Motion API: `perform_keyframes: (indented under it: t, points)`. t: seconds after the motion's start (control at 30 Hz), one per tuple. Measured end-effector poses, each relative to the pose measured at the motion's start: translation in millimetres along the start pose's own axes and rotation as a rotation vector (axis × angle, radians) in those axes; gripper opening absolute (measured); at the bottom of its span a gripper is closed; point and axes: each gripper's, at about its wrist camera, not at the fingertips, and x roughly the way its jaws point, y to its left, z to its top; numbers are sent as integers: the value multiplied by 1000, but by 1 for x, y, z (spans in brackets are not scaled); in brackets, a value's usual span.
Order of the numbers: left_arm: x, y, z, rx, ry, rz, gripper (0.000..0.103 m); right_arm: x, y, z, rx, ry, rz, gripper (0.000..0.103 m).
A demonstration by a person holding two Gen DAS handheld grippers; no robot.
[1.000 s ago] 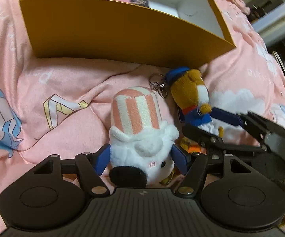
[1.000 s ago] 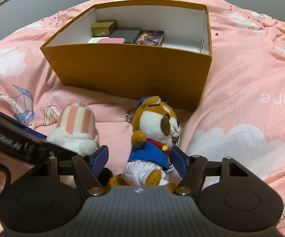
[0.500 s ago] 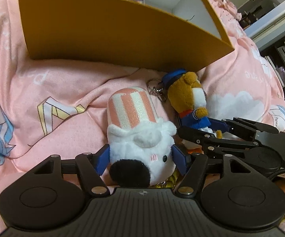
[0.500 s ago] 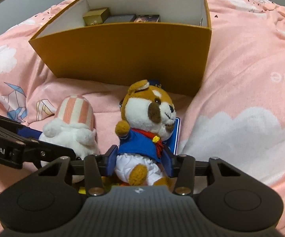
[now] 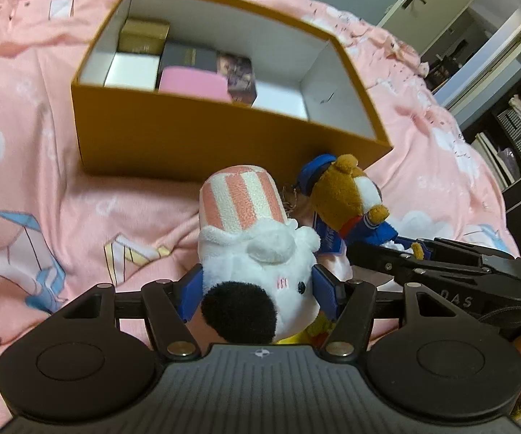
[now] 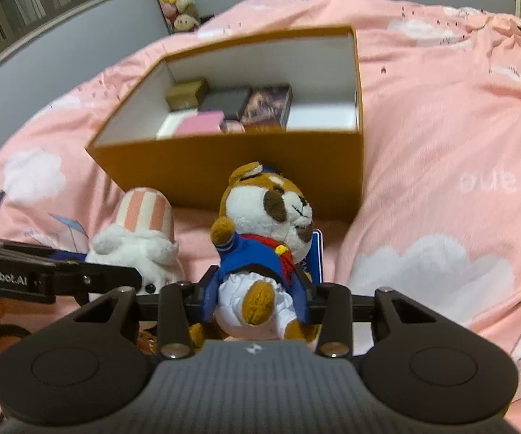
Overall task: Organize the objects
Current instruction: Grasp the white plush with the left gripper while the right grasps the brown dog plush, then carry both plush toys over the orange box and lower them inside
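Observation:
A white plush with a pink-striped hat (image 5: 246,213) sits between the blue pads of my left gripper (image 5: 258,289). Its jaws are closing and the pads press on the plush's sides. A brown dog plush in a blue sailor suit (image 6: 271,213) is between the pads of my right gripper (image 6: 256,296), whose jaws are also closing and squeeze its body. Both toys hang just above the pink bedding, side by side. Right behind them stands the open orange box (image 5: 202,137), also in the right wrist view (image 6: 231,159).
Several small boxes fill the left part of the orange box, among them a gold one (image 5: 144,36) and a pink one (image 5: 195,85); its right end shows bare white floor (image 6: 321,115). Pink bedding (image 6: 441,181) lies all around. Dark shelves (image 5: 513,133) stand at the right.
The right gripper's pads have closed onto the dog plush. Both grippers have risen and tipped up with their toys, so the inside of the box shows more.

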Motion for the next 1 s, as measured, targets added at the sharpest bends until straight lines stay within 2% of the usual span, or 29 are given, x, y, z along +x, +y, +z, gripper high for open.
perform_keyframes:
  t: [0.47,0.77,1.0]
  points:
    - [-49,-19,33,24,-163,-53,72,-55,10,34,2,-156,78,40]
    - [-58,-32,69,48,-246,-59,72,-72,18,72,-53,-272,68,40]
    - [-48,-38,99,69,-277,-42,72,-59,17,99,-75,-319,17,40]
